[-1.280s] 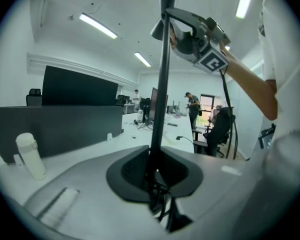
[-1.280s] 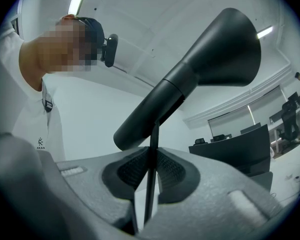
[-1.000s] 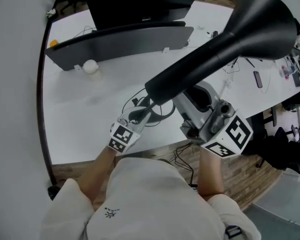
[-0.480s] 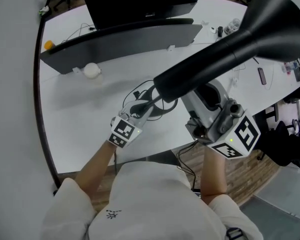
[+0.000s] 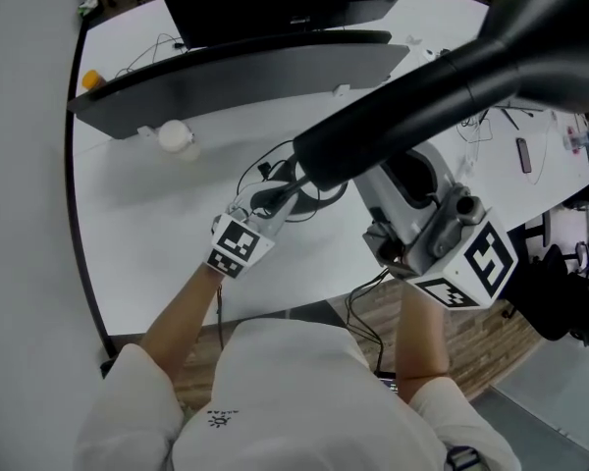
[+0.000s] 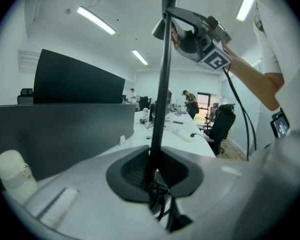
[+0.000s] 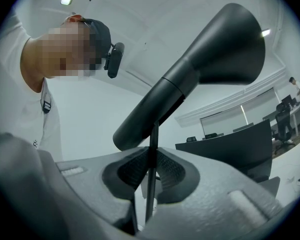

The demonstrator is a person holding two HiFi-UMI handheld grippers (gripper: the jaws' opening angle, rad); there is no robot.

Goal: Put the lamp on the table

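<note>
Left gripper view showed the left gripper (image 6: 152, 176) with its jaws pinched on the thin black rod (image 6: 164, 84) of the lamp (image 5: 452, 77), low on the rod, where a black cable (image 6: 162, 209) hung below the pads. Higher up the same rod, the right gripper (image 7: 151, 166) was also clamped on it, just under the lamp's long black cone-shaped head (image 7: 210, 69). From the head view, the lamp was carried by both grippers over the near edge of the white table (image 5: 147, 243), its head tilted up and away toward the table's far right corner. Whether its lower end touched the table could not be told. Loose cables (image 5: 319, 196) lay on the table beside the left gripper. A dark divider panel (image 5: 236, 72) ran along the far side, with a small white rounded object (image 5: 174, 135) just in front of it.
</note>
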